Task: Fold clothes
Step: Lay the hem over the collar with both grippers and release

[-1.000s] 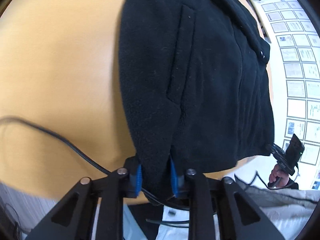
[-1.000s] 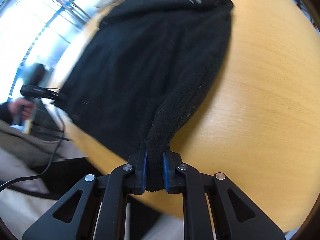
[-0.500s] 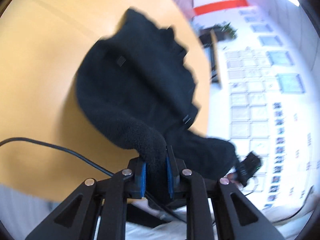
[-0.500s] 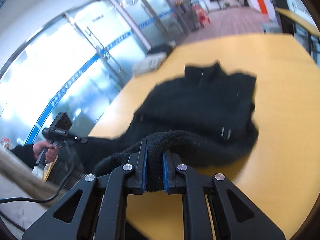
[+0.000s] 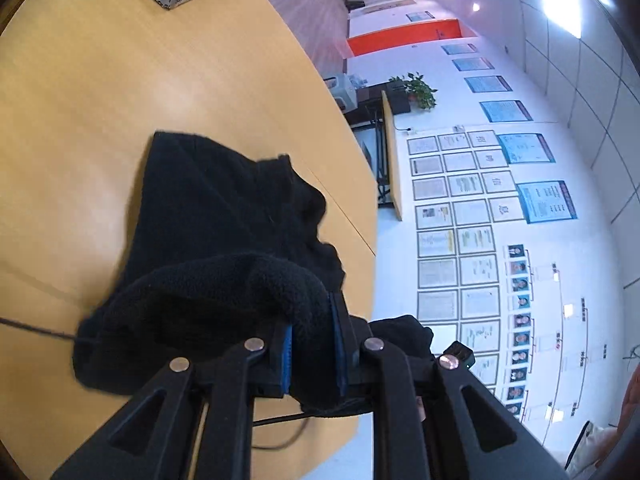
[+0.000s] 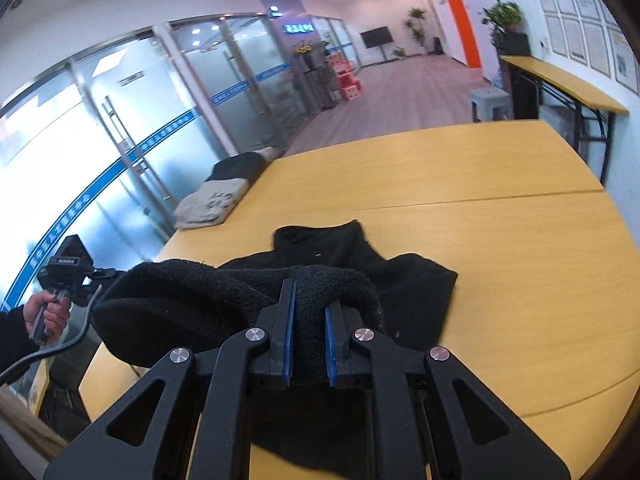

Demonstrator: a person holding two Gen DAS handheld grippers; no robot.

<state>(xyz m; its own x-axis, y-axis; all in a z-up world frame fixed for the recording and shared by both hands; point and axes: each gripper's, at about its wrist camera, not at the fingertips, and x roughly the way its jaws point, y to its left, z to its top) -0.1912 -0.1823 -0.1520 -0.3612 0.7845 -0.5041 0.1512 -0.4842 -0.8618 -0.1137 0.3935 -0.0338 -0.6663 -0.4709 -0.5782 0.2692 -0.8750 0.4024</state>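
Gripping a hem corner each, the left gripper [image 5: 310, 350] and right gripper [image 6: 308, 342] hold the black fleece [image 6: 360, 268] at lower centre of frame, doubled over on the wooden table [image 6: 520, 220]; the fold looks about halfway, not yet laid flat.

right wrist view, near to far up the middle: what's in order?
right tool shut on black fleece → fleece collar → bare wooden table → gray stool → hallway floor → wall TV
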